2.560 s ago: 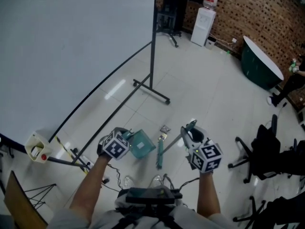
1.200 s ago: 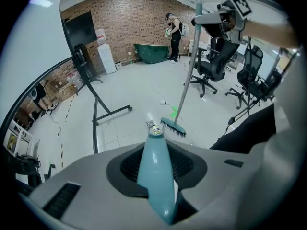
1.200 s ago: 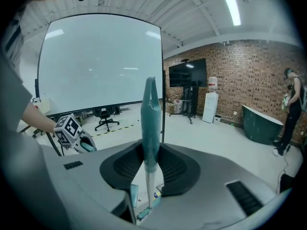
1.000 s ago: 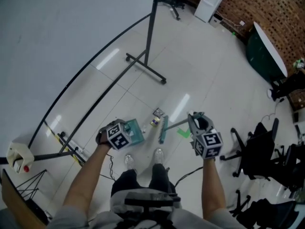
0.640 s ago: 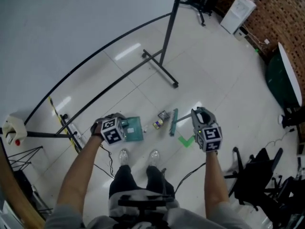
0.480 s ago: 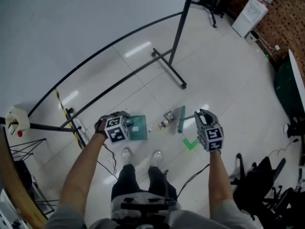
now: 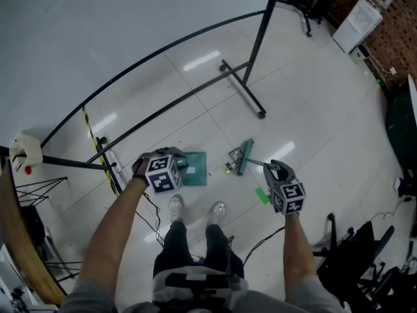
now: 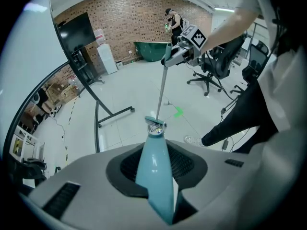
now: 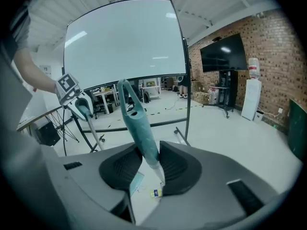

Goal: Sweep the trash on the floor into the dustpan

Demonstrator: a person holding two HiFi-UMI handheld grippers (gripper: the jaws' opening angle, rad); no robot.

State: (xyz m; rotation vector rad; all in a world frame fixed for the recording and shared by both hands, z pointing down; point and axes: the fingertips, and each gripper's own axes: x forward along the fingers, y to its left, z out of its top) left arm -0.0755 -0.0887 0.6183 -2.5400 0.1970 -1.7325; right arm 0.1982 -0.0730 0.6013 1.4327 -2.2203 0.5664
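Teal broom (image 7: 245,156) lowered beside trash (image 7: 234,154); right hand-held gripper (image 7: 269,167) holds it, jaws just easing wider; left hand-held gripper (image 7: 178,164) grips dustpan (image 7: 194,169).

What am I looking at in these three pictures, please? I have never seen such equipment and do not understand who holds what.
No robot is here. A person stands on a tiled floor and holds a hand gripper, a two-jaw clamp with a marker cube, in each hand. One picture comes from a camera on the person's head, looking down. The other two come from cameras on the grippers, looking along their jaws. The left gripper is closed on the teal dustpan handle; the dustpan is down at the floor. The right gripper is closed on the teal broom handle. Small trash lies between the dustpan and the broom head.
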